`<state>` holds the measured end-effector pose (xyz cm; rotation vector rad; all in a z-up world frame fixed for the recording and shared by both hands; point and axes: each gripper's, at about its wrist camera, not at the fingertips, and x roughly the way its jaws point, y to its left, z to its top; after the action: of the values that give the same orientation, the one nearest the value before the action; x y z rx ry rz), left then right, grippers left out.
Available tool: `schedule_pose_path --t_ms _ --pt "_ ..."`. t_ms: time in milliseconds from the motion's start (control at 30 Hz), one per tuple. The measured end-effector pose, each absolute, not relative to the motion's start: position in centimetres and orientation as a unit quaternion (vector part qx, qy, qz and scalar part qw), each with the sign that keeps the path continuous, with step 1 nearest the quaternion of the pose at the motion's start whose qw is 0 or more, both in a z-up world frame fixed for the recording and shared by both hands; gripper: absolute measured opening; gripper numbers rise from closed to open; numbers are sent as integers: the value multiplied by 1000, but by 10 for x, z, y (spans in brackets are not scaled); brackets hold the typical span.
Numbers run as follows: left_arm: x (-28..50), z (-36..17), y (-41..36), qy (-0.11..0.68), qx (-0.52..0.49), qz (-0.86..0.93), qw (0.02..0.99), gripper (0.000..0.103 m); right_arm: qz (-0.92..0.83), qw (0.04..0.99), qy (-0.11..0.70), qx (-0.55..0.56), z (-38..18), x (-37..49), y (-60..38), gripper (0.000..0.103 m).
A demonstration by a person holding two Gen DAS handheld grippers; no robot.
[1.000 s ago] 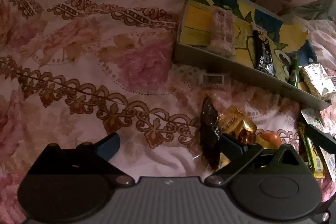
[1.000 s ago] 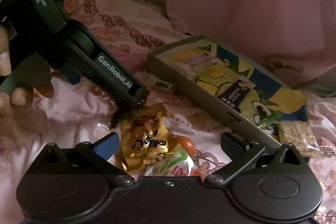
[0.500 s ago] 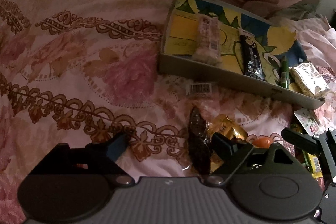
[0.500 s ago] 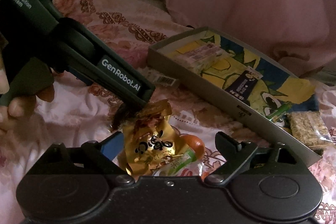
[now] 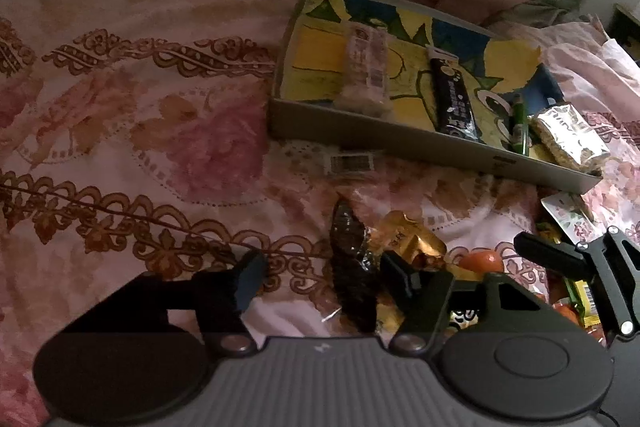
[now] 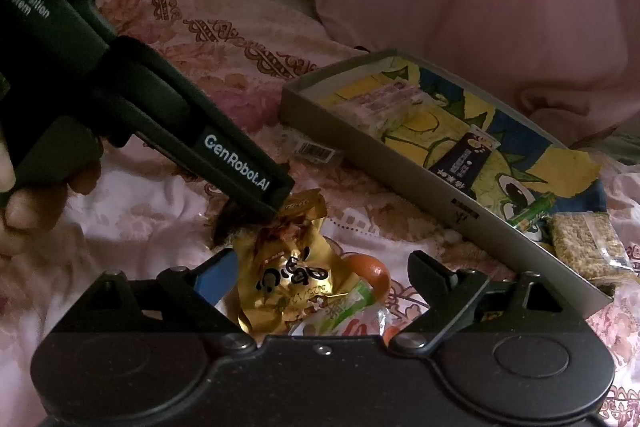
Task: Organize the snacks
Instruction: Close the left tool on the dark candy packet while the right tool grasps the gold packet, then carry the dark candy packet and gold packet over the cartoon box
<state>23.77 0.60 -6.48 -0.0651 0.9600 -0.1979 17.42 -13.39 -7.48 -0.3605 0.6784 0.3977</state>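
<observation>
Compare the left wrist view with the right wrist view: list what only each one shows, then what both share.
Only the left wrist view: the right gripper seen from outside at the right edge, and the full length of the dark brown snack packet lying between the closing left jaws, not yet pinched.

Only the right wrist view: the left gripper from outside with its white lettering, the hand holding it, and the gold packet's printed front.

Both: the grey tray, black bar, gold packet, barcode label, floral bedspread.
</observation>
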Motion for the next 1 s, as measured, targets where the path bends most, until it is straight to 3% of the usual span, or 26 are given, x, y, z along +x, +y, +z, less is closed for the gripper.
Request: schedule_pose_path --t_ms 267,600,833,1000 --pt "237 -65 2 462 -11 -95 882 56 191 908 327 -176 -80 170 -134 92" --pt "236 -64 0 462 2 -94 882 40 206 906 311 -200 -81 163 -130 82" --pt "239 -62 7 472 -16 -87 877 38 212 902 307 -218 -79 160 -127 77" --pt "247 -62 24 486 -58 -79 868 38 209 901 306 -225 -80 162 -127 80"
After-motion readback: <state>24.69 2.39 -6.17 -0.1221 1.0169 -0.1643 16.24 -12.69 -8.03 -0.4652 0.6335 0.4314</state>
